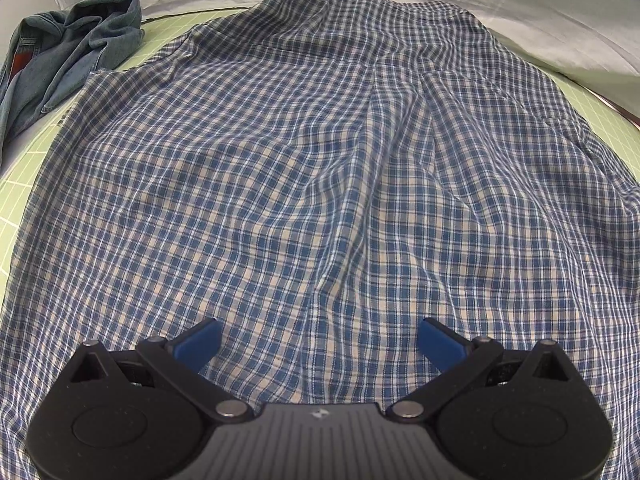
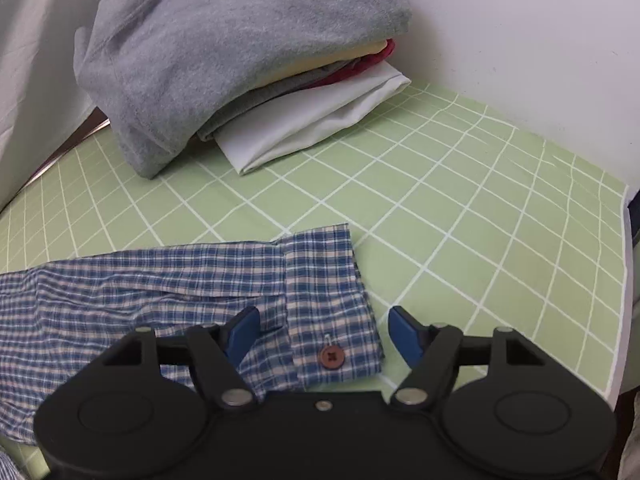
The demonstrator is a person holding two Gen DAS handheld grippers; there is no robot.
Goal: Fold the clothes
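The left gripper (image 1: 318, 344) hangs with its blue fingers (image 1: 198, 344) spread wide and empty above a blue-and-white plaid shirt (image 1: 320, 180), which lies spread across a green grid mat (image 1: 24, 184), creased down its middle. Beyond the shirt's far left corner, a crumpled denim garment (image 1: 68, 56) sits at the mat's edge against white sheeting (image 1: 480, 4). The right gripper (image 2: 324, 332), likewise released and holding nothing, is poised over the shirt's sleeve cuff (image 2: 328, 300), its fingers straddling the cuff beside a brown button (image 2: 331, 358). Farther back on the mat stands a stack of folded clothes (image 2: 240, 64), a grey garment on top, white cloth at the bottom.
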